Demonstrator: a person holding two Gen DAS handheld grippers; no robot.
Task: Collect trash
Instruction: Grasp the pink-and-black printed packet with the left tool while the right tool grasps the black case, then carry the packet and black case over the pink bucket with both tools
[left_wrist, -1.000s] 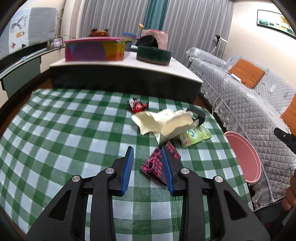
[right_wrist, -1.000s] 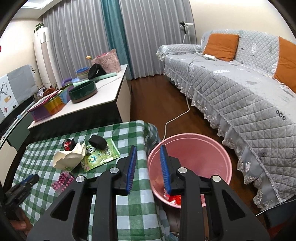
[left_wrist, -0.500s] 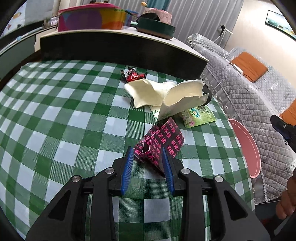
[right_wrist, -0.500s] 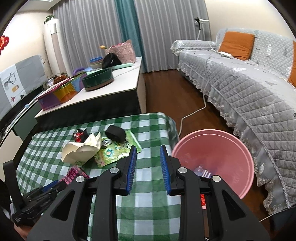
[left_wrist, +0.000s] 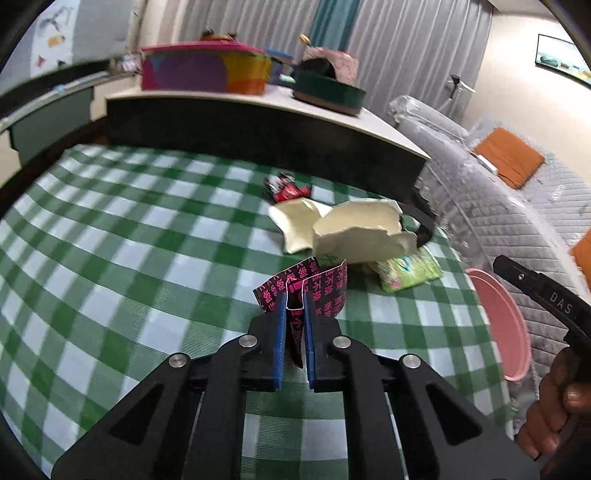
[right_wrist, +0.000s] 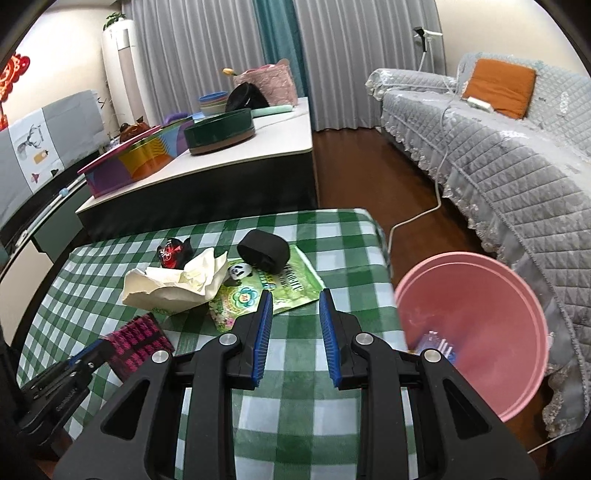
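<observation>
Your left gripper (left_wrist: 294, 317), jaws just closed, pinches a creased black-and-pink foil wrapper (left_wrist: 317, 291) at centre frame; your right gripper (right_wrist: 296, 314) gapes empty over green gingham oilcloth (right_wrist: 306, 413).

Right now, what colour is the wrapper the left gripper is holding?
Black with bright pink characters; the wrapper shows best in the left wrist view.

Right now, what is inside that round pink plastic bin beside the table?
In the round pink plastic bin, one blue-and-white wrapper shows low against the near wall. The right gripper frame covers the rest of the bottom, so more trash there cannot be ruled out.
</observation>
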